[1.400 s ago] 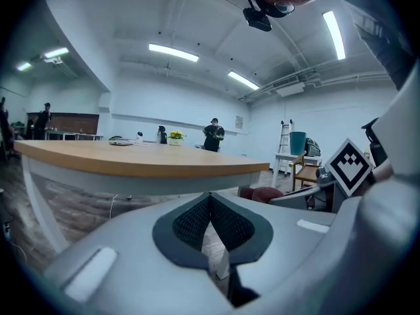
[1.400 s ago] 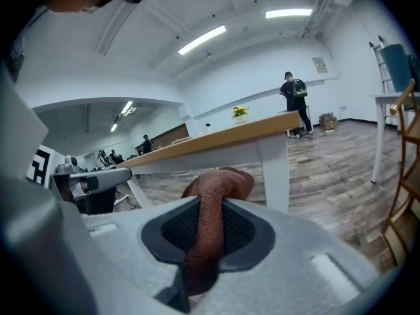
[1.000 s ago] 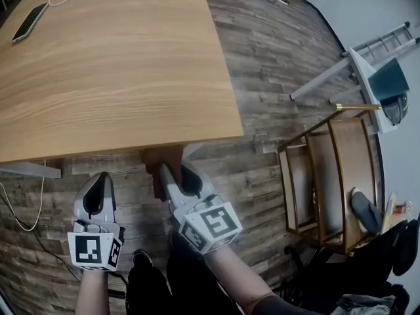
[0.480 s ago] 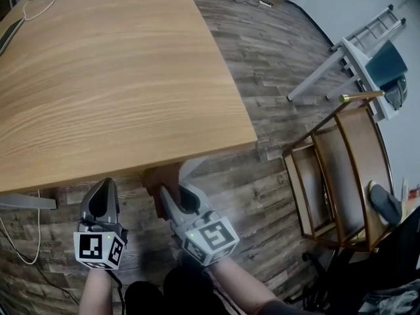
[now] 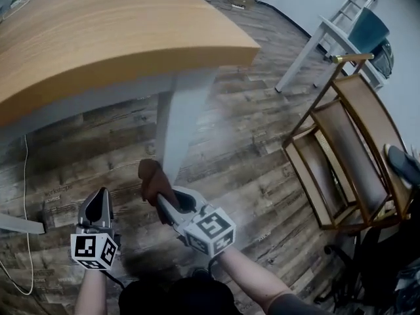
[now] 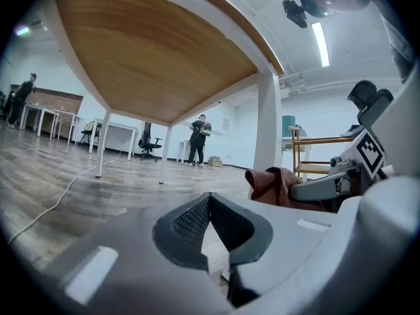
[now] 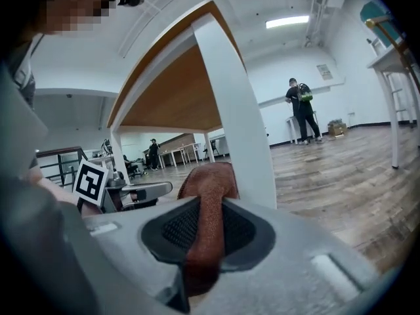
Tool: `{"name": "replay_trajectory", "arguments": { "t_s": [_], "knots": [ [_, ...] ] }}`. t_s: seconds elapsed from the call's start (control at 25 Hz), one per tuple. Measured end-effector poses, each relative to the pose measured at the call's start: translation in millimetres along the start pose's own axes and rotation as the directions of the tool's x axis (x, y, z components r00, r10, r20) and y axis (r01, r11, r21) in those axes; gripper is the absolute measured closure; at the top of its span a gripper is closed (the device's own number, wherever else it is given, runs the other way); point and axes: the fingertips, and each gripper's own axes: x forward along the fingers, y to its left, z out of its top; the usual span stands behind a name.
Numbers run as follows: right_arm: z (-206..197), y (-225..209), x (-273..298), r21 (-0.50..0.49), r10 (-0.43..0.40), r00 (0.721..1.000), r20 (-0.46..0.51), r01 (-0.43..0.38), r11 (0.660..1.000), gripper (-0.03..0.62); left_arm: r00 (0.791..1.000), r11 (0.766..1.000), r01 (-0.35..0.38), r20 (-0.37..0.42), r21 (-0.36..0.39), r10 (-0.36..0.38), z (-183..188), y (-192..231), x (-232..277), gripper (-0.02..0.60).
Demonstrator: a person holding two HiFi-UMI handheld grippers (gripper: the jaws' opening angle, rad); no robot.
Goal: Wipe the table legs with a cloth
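The right gripper pinches the cloth in its jaws; better to press it flat on the table leg and slide along. The left gripper has its jaws together, empty.

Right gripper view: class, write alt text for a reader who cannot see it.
The right gripper clamps a rust-brown cloth in front of a white table leg, under a wooden tabletop. A person stands far off.
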Motion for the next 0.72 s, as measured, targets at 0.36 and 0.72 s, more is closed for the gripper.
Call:
{"name": "replay_trajectory", "arguments": {
  "t_s": [0.36,0.72],
  "knots": [
    [-107,-14,28,0.066,-0.051,0.993,-0.107,0.058,0.996,0.533,1.0,0.999,-0.001,-0.024,-0.041,0.0,-94,31,-1,0.562],
    [-185,-55,66,0.135,-0.119,0.966,-0.229,0.152,0.979,0.533,0.995,1.0,0.004,-0.101,-0.023,-0.006,-158,40,-2,0.561]
  ]
}}
